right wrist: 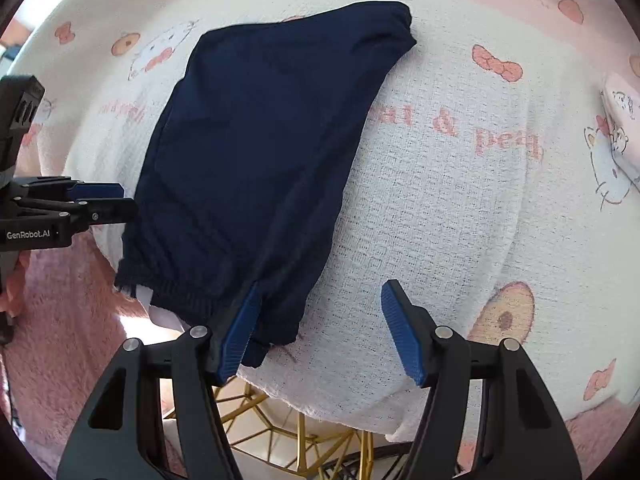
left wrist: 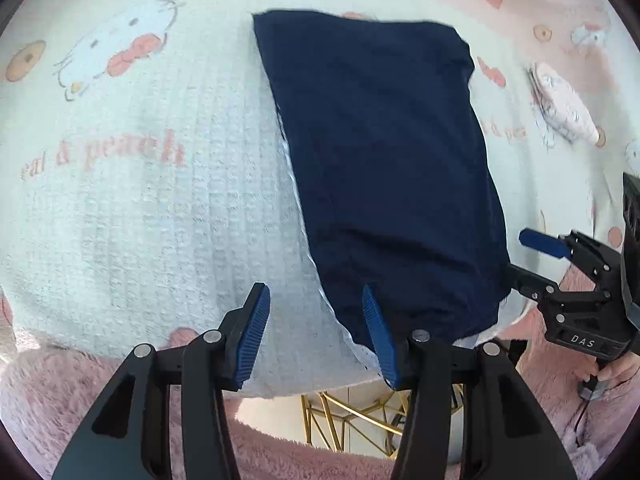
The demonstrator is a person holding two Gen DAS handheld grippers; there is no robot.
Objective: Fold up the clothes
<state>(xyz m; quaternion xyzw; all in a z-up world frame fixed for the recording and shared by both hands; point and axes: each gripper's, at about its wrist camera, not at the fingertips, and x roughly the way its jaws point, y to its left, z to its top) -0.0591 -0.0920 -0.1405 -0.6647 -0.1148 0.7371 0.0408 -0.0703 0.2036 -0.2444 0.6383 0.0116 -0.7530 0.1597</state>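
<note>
A folded navy garment with an elastic hem (left wrist: pixel 384 160) lies flat on a white towel printed with cats and peaches (left wrist: pixel 160 208); it also shows in the right wrist view (right wrist: pixel 256 152). My left gripper (left wrist: pixel 316 320) is open at the garment's near left corner, its right finger over the fabric edge. My right gripper (right wrist: pixel 320 320) is open at the near right corner, its left finger touching the hem. Each gripper appears in the other's view, the right (left wrist: pixel 532 256) and the left (right wrist: pixel 108 200), at the garment's sides.
The towel (right wrist: pixel 440 208) covers a round table with gold wire legs (left wrist: pixel 352 416) below its near edge. Pink fluffy fabric (left wrist: pixel 60 384) lies in front. A small pink-white patterned packet (left wrist: pixel 564 104) rests on the towel at the right.
</note>
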